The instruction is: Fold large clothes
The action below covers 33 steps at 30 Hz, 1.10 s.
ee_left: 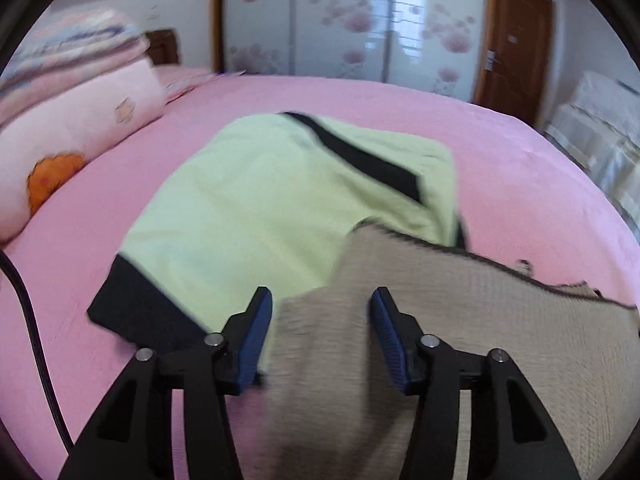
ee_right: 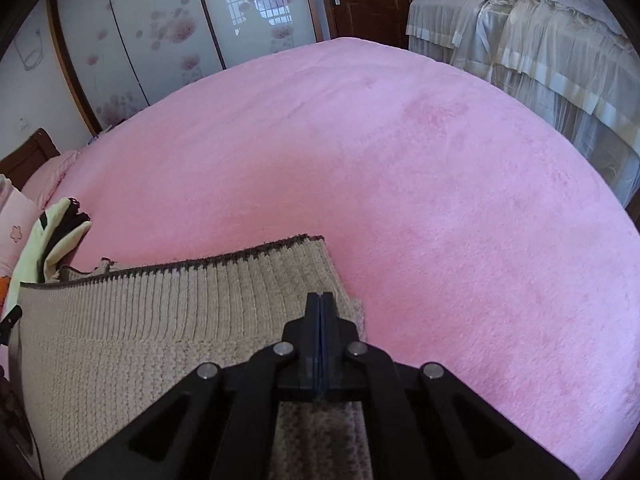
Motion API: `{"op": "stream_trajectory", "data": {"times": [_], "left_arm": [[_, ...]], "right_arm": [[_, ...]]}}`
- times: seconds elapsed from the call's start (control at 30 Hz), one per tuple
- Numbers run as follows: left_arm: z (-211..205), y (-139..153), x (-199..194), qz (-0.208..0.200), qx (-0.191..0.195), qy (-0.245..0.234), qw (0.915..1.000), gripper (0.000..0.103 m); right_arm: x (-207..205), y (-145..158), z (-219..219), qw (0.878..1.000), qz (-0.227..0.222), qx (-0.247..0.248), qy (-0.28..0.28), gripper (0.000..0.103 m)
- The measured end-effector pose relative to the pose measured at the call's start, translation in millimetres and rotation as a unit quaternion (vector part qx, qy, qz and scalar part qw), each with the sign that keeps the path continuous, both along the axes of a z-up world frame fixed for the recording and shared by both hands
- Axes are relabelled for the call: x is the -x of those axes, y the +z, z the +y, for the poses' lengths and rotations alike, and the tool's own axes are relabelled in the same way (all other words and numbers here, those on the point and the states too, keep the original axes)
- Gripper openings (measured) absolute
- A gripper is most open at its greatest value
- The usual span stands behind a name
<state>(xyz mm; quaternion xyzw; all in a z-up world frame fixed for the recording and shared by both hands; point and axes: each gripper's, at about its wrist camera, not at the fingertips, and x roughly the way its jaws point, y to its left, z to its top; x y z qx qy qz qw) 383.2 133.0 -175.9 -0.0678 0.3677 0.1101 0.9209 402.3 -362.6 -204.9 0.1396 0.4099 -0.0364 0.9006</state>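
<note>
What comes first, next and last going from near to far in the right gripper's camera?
Right gripper → beige sweater → pink bedspread → wardrobe.

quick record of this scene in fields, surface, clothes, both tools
surface: pink bedspread
garment in work: beige knit sweater, brown-trimmed ribbed hem, lying on the bedspread
other garment: light green garment with black trim, flat, partly under the sweater
left tool: open, fingers either side of the sweater's edge, not pressing it
right tool: shut over the sweater's corner; whether it pinches fabric cannot be told
bedside: pink pillow
</note>
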Motion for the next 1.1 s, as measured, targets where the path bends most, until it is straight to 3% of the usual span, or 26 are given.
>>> {"op": "stream_trajectory", "data": {"times": [0.07, 0.27, 0.4, 0.5, 0.6, 0.73, 0.8, 0.9, 1.1], "left_arm": [[19, -8, 2, 0.011, 0.041, -0.004, 0.9991, 0.058], [9, -3, 3, 0.021, 0.003, -0.013, 0.9997, 0.058], [4, 15, 15, 0.025, 0.009, -0.010, 0.9996, 0.058], [-7, 50, 43, 0.029, 0.014, -0.026, 0.9992, 0.058], [-28, 83, 79, 0.028, 0.024, -0.072, 0.9967, 0.058], [-64, 97, 127, 0.050, 0.059, -0.137, 0.9875, 0.062], [-81, 91, 145, 0.065, 0.076, -0.156, 0.9827, 0.062], [-103, 58, 169, 0.094, 0.085, -0.163, 0.9784, 0.063], [-90, -3, 198, 0.093, 0.081, -0.062, 0.9904, 0.063]], "right_arm": [[3, -2, -11, 0.999, -0.003, -0.040, 0.000, 0.000], [3, 4, -16, 0.998, -0.003, -0.064, -0.005, 0.000], [23, 30, 7, 0.999, -0.004, -0.036, 0.004, 0.000], [44, 56, 26, 0.999, -0.006, -0.011, 0.033, 0.000], [78, 87, 61, 0.997, -0.011, 0.008, 0.072, 0.003], [124, 106, 109, 0.993, -0.012, -0.005, 0.118, 0.003], [144, 106, 134, 0.989, -0.014, -0.027, 0.147, 0.003], [171, 97, 176, 0.981, -0.015, -0.030, 0.189, 0.003], [186, 39, 209, 0.979, 0.007, -0.001, 0.201, 0.003]]}}
